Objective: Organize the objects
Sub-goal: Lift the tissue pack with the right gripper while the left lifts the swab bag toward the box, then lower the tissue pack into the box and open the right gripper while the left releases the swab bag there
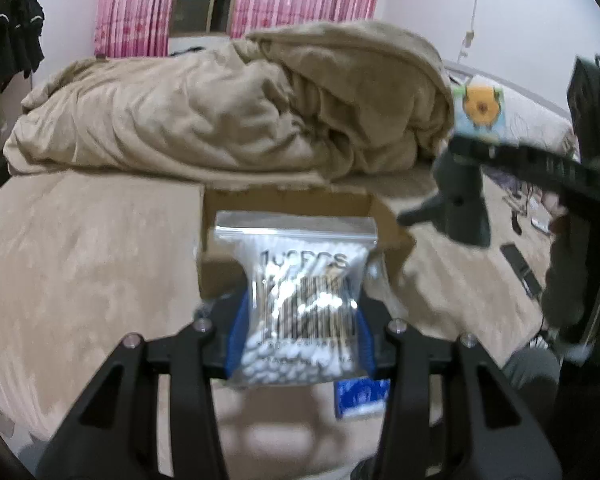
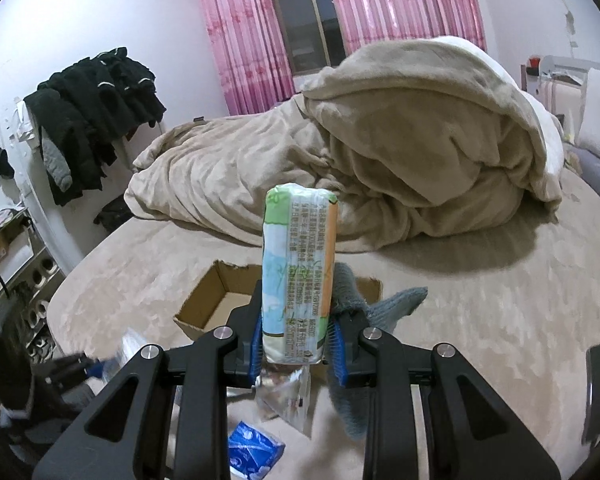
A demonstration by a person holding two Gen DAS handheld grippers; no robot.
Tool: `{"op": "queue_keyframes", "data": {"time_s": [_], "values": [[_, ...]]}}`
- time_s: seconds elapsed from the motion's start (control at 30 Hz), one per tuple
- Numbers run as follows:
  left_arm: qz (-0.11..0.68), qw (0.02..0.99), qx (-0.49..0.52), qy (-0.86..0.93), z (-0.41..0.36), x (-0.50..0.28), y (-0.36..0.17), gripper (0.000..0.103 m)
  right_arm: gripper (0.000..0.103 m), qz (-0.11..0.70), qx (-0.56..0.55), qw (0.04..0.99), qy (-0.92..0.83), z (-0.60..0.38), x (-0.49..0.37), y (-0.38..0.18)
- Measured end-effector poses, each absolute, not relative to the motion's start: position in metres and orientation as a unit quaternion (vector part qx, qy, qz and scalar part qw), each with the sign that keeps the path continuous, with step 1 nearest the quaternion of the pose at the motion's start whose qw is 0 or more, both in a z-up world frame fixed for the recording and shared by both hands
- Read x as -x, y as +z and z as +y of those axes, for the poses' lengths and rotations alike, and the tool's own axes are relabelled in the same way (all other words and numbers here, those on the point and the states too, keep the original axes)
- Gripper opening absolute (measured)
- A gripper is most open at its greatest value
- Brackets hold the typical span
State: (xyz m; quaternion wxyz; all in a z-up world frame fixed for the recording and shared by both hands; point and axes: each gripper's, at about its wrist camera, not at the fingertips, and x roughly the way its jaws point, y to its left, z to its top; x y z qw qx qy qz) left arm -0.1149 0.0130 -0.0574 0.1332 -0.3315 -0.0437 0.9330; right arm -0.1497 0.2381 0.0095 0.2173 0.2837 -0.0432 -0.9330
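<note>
My left gripper (image 1: 300, 328) is shut on a clear zip bag of cotton swabs (image 1: 300, 300), held above the bed just in front of an open cardboard box (image 1: 384, 216). My right gripper (image 2: 296, 340) is shut on a tissue pack (image 2: 298, 272) with green, blue and orange print, held upright over the same box (image 2: 204, 300). In the left wrist view the right gripper (image 1: 480, 140) shows at the upper right with the tissue pack (image 1: 480, 108) and a grey sock (image 1: 456, 204) hanging from it. The grey sock (image 2: 356, 304) drapes over the right finger.
A rumpled beige blanket (image 2: 380, 152) lies on the bed behind the box. A blue packet (image 2: 252, 452) and a clear wrapper (image 2: 288, 396) lie on the bed below the right gripper. Dark clothes (image 2: 92, 112) hang at the left. Pink curtains (image 2: 400, 4) cover the window.
</note>
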Motion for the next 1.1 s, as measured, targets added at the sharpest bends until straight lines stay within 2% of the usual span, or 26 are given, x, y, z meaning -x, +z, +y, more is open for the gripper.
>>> {"op": "queue_keyframes", "data": {"time_s": [0.2,0.37,0.63,0.87,1.1], "values": [[-0.041,0.131,0.304,0.943,0.009,0.147,-0.033,0.045,0.029,-0.028,-0.278,0.220,-0.935,0.226,0.163,0.014],[-0.034,0.131,0.303,0.943,0.013,0.176,-0.034,0.045,0.029,-0.012,-0.278,0.213,-0.936,0.216,0.183,0.010],[-0.047,0.127,0.324,0.936,0.008,0.225,-0.065,0.045,0.029,0.010,-0.294,0.209,-0.933,0.197,0.212,-0.025],[-0.063,0.126,0.373,0.917,0.004,0.260,-0.114,0.045,0.029,0.003,-0.338,0.220,-0.915,0.189,0.237,-0.071],[-0.060,0.128,0.395,0.908,0.008,0.268,-0.136,0.046,0.029,-0.001,-0.377,0.233,-0.896,0.179,0.249,-0.104]]}}
